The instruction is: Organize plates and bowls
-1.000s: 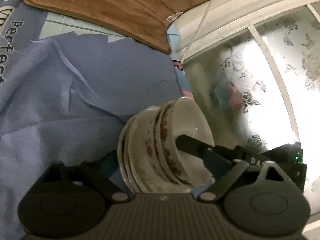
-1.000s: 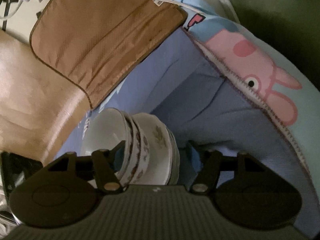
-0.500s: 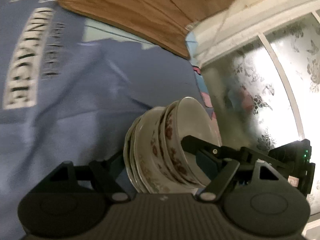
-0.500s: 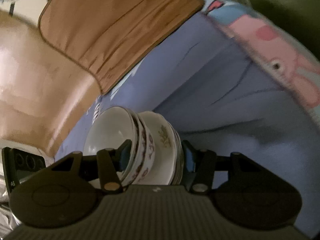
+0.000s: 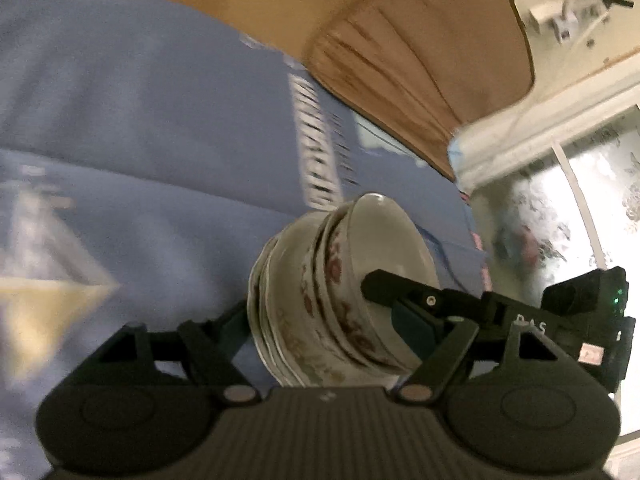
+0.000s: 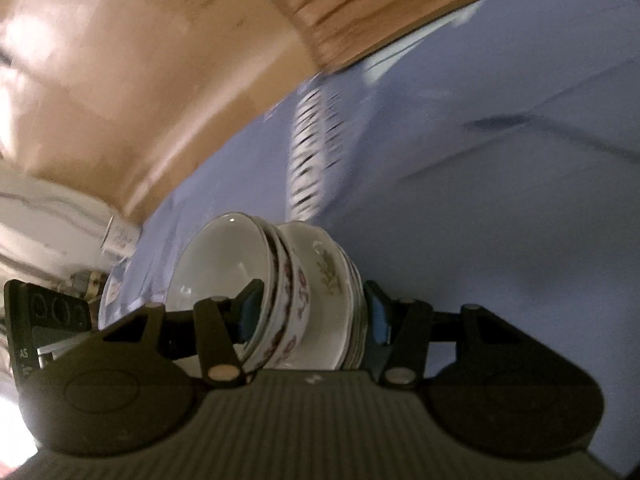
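Right wrist view: both hand-held grippers, right hand-held gripper [image 6: 312,316] and left hand-held gripper [image 5: 316,320], clamp the tilted stack of white floral ceramic bowls [image 6: 280,296] above the blue bedsheet [image 6: 500,200], sharing its weight.

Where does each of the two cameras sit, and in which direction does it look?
Left wrist: sits on the left gripper, looks forward and down along its fingers at the stack of bowls over the blue cloth; the other gripper shows at right.
Right wrist: sits on the right gripper, looks forward and down at the stack from the opposite side; only its own fingers show clearly.
Shared: the stack, clamped by both grippers, the blue cloth, the brown mat.
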A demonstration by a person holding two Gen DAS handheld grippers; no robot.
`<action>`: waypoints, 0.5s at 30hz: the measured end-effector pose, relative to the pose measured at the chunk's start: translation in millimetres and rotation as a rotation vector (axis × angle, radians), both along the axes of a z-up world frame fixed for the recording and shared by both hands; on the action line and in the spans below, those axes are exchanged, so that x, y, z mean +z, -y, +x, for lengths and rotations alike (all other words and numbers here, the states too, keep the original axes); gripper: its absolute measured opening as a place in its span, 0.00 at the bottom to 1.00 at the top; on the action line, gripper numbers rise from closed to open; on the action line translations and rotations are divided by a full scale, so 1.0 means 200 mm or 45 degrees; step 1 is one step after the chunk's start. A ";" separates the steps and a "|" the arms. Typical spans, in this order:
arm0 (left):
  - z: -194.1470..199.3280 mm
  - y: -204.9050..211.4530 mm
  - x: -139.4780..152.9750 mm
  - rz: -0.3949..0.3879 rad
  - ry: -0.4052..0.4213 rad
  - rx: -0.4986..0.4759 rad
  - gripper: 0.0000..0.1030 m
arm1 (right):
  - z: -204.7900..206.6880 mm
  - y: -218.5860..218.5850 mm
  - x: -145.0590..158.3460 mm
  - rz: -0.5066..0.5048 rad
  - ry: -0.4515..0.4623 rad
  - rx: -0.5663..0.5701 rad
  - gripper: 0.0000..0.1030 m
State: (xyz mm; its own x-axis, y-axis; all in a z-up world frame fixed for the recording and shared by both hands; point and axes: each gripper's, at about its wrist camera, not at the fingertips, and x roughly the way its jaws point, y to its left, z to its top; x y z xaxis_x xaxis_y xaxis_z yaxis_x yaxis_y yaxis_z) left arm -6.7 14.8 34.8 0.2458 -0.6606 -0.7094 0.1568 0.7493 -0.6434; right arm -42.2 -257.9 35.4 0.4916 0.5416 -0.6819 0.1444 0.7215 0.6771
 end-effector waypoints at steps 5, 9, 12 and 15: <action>0.02 -0.33 0.06 0.080 0.073 0.102 0.74 | 0.12 -0.34 0.00 0.005 0.016 0.091 0.54; 0.04 -0.46 0.12 0.150 0.177 0.141 0.71 | 0.18 -0.57 0.03 -0.079 0.100 0.146 0.55; 0.05 -0.48 0.14 0.170 0.215 0.157 0.71 | 0.21 -0.65 0.04 -0.131 0.156 0.127 0.58; -0.01 -0.50 0.18 0.171 0.285 0.186 0.78 | 0.17 -0.61 0.03 -0.127 0.173 0.096 0.64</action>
State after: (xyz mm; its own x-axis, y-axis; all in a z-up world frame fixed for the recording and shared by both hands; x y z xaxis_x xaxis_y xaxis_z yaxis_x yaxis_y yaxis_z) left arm -9.4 115.4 71.4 0.4917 -0.5107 -0.7052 0.1678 0.8503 -0.4988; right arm -7.7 -134.9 41.2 0.5438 0.5132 -0.6641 -0.0006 0.7915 0.6112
